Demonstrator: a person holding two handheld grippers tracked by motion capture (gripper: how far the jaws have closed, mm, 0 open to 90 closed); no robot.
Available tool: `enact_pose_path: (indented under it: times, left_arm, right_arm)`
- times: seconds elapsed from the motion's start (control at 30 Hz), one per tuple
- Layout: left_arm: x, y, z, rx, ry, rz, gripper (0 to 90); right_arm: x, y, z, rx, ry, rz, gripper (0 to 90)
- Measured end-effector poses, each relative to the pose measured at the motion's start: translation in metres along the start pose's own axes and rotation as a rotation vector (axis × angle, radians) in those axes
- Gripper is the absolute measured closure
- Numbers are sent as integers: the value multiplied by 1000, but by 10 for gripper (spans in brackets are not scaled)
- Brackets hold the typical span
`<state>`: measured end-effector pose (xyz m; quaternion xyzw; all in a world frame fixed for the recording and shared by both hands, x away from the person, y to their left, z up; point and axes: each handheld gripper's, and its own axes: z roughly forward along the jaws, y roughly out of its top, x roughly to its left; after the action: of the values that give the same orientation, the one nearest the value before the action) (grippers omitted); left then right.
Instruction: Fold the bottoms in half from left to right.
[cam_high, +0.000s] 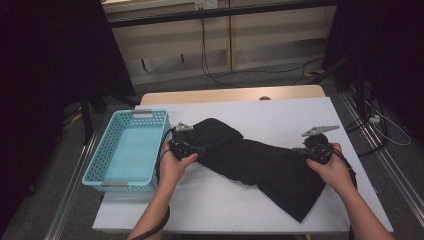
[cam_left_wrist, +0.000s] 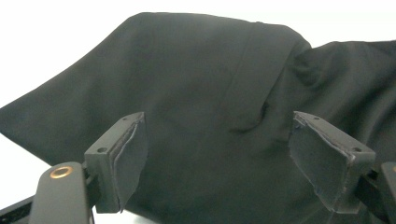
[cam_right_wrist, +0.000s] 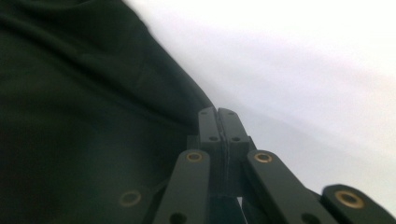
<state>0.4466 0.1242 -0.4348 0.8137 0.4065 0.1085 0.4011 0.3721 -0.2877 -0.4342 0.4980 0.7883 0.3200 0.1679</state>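
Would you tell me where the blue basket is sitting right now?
In the high view, the blue basket sits on the left side of the white table, just left of the left gripper and the black garment.

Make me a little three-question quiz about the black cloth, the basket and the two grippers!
1. True or false: the black cloth lies inside the blue basket.
2. Which gripper has its jaws pressed together? A) left gripper B) right gripper
3. What colour is the table top under the cloth?

Key:
1. False. The cloth lies on the table, to the right of the basket in the high view.
2. B. In the right gripper view the jaws meet at the cloth's edge; whether any cloth is pinched between them cannot be told. The left gripper's jaws stand wide apart in front of the cloth.
3. White.
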Motion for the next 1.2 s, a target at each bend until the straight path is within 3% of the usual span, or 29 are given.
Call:
enact_pose_path:
  times: [0.1,0.17,0.27,0.4,0.53,0.63,0.73,1.03,1.2]
  left_arm:
    - [0,0,0,3,-1,6,205]
    - [0,-1,0,3,-1,9,205]
    - [0,-1,-1,8,-10,16,204]
    - [0,-1,-2,3,-10,20,202]
    - [-3,0,-3,1,-18,25,200]
    - [-4,0,-3,-3,-19,30,199]
    - [-5,0,-3,0,-18,35,195]
    - [-3,-1,-5,1,-12,43,186]
    - [-3,-1,-5,-2,-16,47,186]
  right_arm:
    - [-10,6,10,-8,-55,15,895]
    - [-16,6,16,-29,-52,46,886]
    - [-17,3,21,-3,-58,60,758]
    - [-13,-2,12,-33,-87,50,604]
    - [-14,-7,-1,-39,-84,56,559]
    - [-14,-13,-11,-57,-77,56,562]
    - [-16,-21,-17,-46,-99,57,572]
    - [-30,-43,-16,-7,-101,103,622]
    - [-36,-44,-18,-10,-66,126,890]
